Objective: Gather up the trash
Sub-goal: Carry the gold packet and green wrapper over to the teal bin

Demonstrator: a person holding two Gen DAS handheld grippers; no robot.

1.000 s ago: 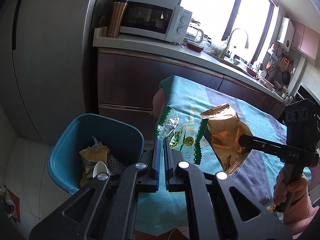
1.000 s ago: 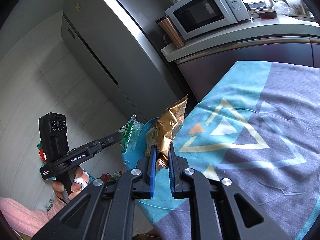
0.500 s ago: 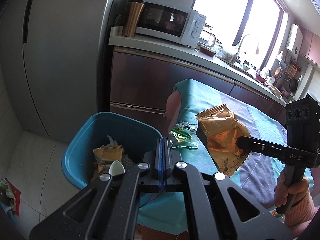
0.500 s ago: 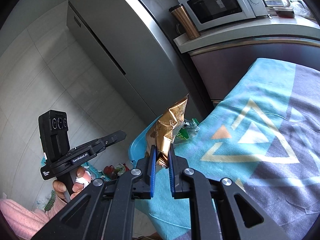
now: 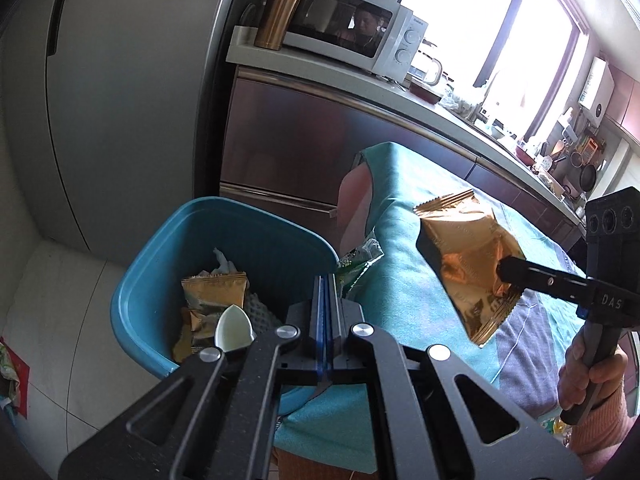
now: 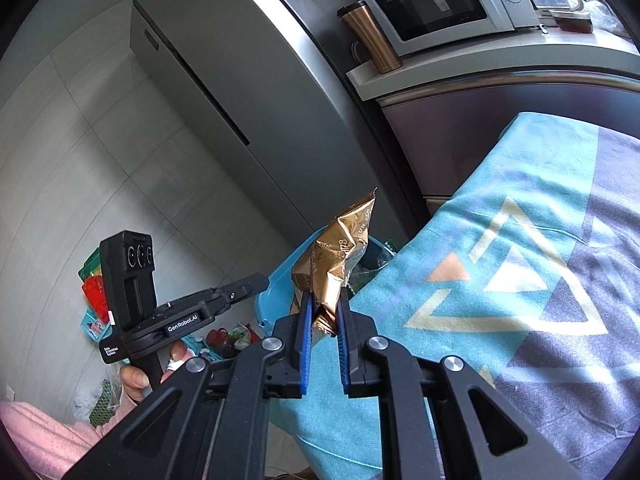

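Left gripper [image 5: 328, 280]: clenched flat, blue pads pressed together, nothing seen between them. It is held over the near rim of the blue bin [image 5: 160, 256], pointing down into it.

Right gripper [image 6: 323, 300]: clamped on the lower corner of the gold snack bag [image 6: 340, 256]. The bag is held upright in the air, above the left edge of the tabletop [image 6: 520, 240], with the bin just behind and below it.

Green-and-clear wrapper [image 5: 356, 260]: seen at the gap between the bin's right rim and the tabletop edge, touching no gripper. Whether it rests on the rim or hangs off the cloth cannot be told.

Bin contents: an orange snack packet [image 5: 214, 292], a white scoop-shaped piece [image 5: 234, 328] near the front, white crumpled paper [image 5: 222, 264] at the back.

The tabletop is covered by a teal-and-grey cloth with a triangle print. On the far counter, a microwave [image 6: 440, 0] and a copper tumbler [image 6: 370, 38] are seen beside a grey fridge [image 6: 224, 80]. A hand [image 5: 592, 376] in a pink sleeve is seen on the right gripper's handle.
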